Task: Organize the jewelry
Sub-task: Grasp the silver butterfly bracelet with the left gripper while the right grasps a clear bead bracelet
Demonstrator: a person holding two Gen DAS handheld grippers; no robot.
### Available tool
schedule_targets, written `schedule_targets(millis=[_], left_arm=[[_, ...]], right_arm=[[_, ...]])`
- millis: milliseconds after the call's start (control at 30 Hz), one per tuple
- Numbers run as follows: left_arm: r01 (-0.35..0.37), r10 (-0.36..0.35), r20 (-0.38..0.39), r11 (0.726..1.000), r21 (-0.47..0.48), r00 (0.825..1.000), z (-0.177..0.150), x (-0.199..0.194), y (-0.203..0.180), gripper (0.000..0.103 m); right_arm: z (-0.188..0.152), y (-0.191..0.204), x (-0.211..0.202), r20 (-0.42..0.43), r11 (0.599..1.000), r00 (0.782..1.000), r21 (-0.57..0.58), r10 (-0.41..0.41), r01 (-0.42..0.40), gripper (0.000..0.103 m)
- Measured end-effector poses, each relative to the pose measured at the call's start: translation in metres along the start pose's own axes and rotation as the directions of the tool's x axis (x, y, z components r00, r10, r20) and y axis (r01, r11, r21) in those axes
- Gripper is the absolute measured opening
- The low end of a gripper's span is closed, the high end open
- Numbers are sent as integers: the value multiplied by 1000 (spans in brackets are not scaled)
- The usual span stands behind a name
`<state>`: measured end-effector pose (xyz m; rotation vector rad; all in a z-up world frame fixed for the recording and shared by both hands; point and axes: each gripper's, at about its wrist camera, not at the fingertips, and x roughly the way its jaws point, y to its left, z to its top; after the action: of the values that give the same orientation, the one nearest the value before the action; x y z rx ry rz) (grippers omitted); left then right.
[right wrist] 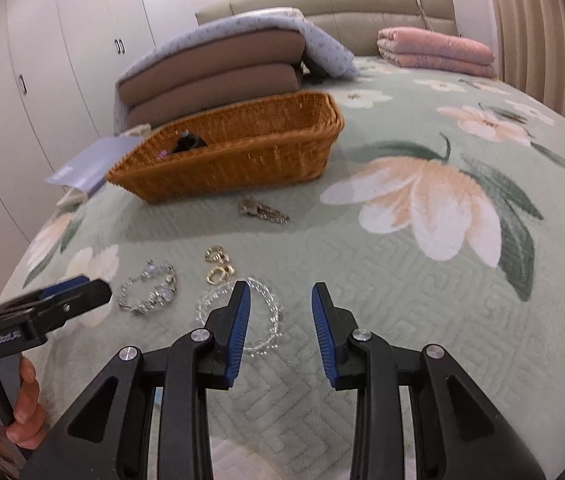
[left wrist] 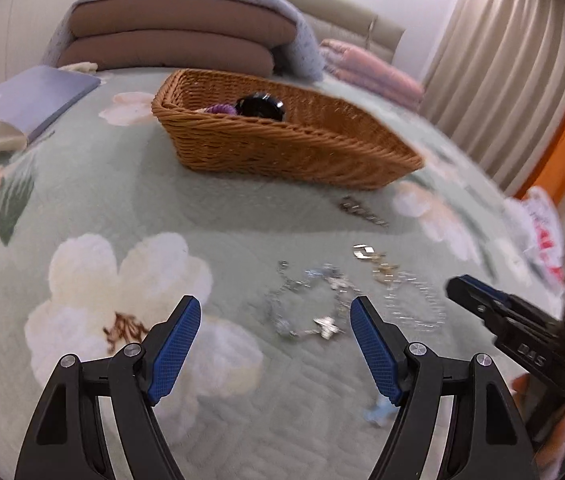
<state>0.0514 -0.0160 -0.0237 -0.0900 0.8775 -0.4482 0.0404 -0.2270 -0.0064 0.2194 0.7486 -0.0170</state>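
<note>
A wicker basket [left wrist: 282, 140] [right wrist: 242, 156] stands on the bed and holds a black item [left wrist: 260, 106] and a purple hair tie [left wrist: 220, 109]. On the quilt lie a silver charm bracelet [left wrist: 306, 308] [right wrist: 148, 288], a clear bead bracelet [left wrist: 414, 300] [right wrist: 266, 312], gold earrings [left wrist: 374, 262] [right wrist: 218, 264] and a metal clip [left wrist: 362, 210] [right wrist: 262, 211]. My left gripper [left wrist: 274, 312] is open and empty, just left of the silver bracelet. My right gripper [right wrist: 280, 294] is open and empty, over the right side of the bead bracelet.
Folded brown cushions under a blue blanket [right wrist: 218, 68] lie behind the basket. A grey folder [left wrist: 30, 100] lies at the left. A folded pink quilt [right wrist: 434, 50] sits by the headboard. Curtains [left wrist: 502, 60] hang at the right, wardrobes [right wrist: 42, 60] at the left.
</note>
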Motion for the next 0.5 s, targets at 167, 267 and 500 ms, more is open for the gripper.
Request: schedule_targets(millis=[167, 267, 500], left_arm=[[-64, 65, -44, 998, 8, 997, 2, 16, -2, 77], [-98, 101, -49, 994, 50, 994, 0, 19, -10, 77], [-109, 111, -59, 993, 46, 992, 0, 19, -11, 77]], right_arm=[[-1, 0, 11, -36, 1000, 999, -4, -7, 7, 34], [-2, 4, 18, -58, 999, 998, -23, -35, 33, 34], [-1, 9, 22, -71, 996, 995, -54, -70, 66, 34]])
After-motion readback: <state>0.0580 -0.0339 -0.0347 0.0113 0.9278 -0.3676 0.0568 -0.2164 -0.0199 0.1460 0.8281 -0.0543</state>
